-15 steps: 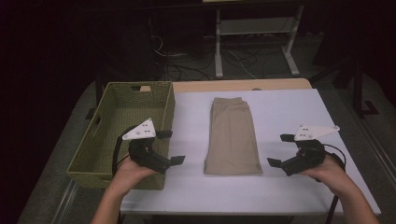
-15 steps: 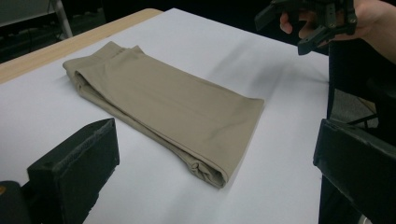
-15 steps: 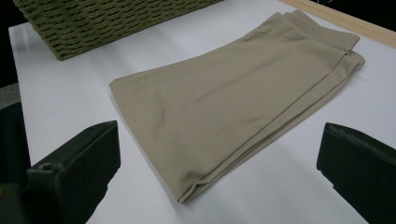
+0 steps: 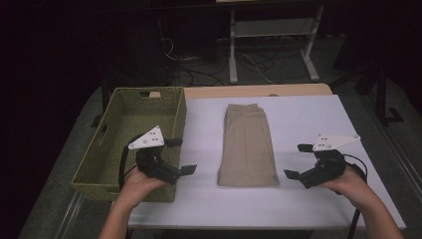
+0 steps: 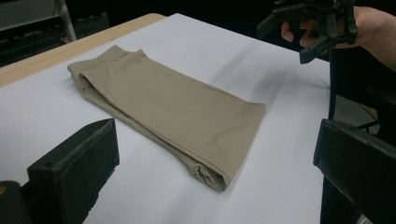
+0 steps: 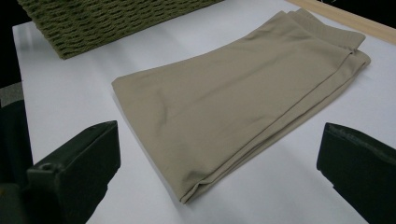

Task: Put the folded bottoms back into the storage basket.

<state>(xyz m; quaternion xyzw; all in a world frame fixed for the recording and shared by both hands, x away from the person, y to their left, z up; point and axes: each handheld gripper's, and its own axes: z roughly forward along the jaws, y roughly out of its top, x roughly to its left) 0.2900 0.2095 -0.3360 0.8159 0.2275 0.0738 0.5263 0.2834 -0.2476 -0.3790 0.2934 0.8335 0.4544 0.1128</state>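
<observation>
Folded tan trousers (image 4: 248, 147) lay flat on the white table (image 4: 298, 204), beside a green woven basket (image 4: 119, 124). Left gripper (image 4: 180, 155) and right gripper (image 4: 297, 160) flanked them, jaws wide apart, holding nothing.

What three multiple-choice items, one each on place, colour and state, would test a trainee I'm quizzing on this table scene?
1. Where is the woven basket?
A. At the table's left end, beside the left gripper
B. On the folded garment
C. Beside the right gripper

2. What colour is the folded garment?
A. Blue
B. Tan
C. Red

3. How do the right gripper jaws stand?
A. Shut on the garment
B. Shut on nothing
C. Open, holding nothing

Key: 1 A, the high view shows it left of the garment; 2 B, tan in all views; 3 C, its jaws stand apart, off the cloth.
</observation>
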